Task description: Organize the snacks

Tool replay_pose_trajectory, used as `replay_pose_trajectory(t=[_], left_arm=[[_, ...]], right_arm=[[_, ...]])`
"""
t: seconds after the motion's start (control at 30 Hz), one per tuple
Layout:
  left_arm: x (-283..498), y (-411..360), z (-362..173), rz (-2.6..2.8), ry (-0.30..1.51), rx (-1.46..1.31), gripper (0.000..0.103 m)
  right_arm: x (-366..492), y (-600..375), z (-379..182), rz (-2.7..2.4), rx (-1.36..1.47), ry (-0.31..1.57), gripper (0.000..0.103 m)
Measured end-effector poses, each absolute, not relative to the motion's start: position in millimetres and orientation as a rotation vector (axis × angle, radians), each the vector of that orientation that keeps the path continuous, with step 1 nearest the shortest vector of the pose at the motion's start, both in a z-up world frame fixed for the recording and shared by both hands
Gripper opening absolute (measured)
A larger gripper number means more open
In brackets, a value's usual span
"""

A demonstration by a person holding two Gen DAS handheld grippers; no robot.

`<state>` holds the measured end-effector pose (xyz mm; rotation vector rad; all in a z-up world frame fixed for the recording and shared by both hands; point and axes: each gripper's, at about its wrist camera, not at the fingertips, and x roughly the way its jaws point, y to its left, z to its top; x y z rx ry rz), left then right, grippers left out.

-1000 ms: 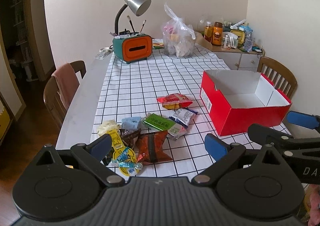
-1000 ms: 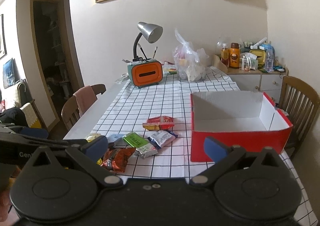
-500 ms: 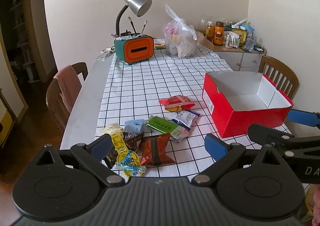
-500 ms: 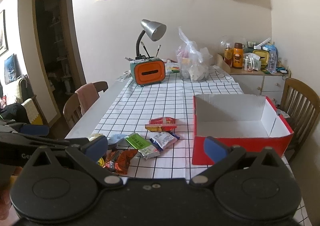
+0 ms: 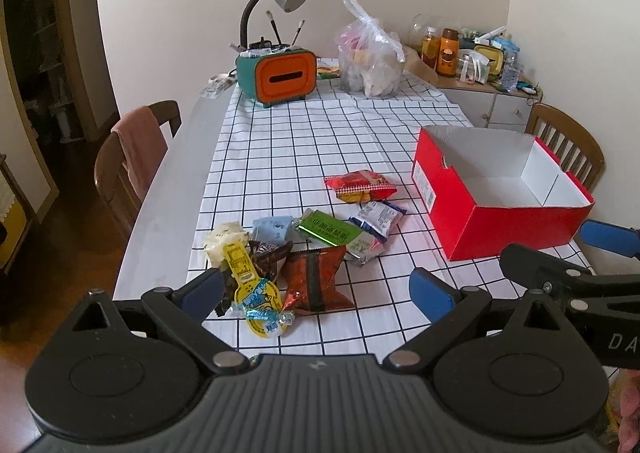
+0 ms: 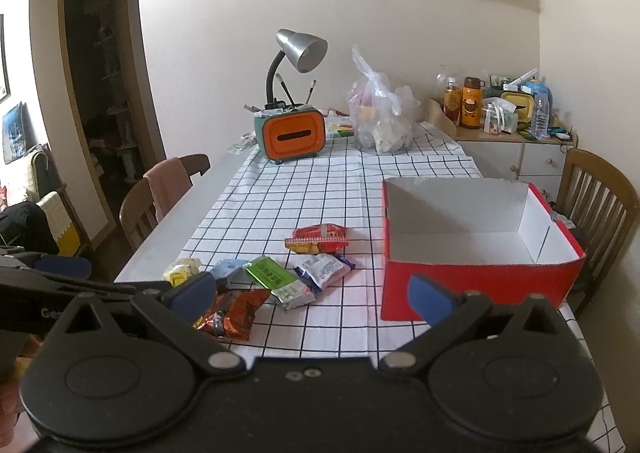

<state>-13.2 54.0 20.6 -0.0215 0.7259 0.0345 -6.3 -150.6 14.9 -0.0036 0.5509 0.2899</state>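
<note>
Left wrist view showed the left gripper [image 5: 318, 285] and right gripper [image 6: 312, 293] both spread wide, empty, above scattered snack packets [image 5: 316, 237] beside a red box [image 5: 496, 209].

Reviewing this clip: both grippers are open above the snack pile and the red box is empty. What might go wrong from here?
Three risks, as judgement:
1. The snack packets overlap, so the open left gripper may pinch two wrappers or slip on the foil.
2. Dragging a packet could bunch the checked tablecloth.
3. The right gripper sits close to the near wall of the red box and could nudge it when loading.
</note>
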Motion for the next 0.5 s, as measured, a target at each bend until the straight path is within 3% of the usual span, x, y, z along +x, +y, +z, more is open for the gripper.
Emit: replay_pose_trajectory(t=[0.5], left_arm=[[-5.3,78.3,2.0,0.061,0.778,-0.069,0.100]], right_arm=[[10.0,-134.6,1.8,0.360,-0.019,0.618,0.103]])
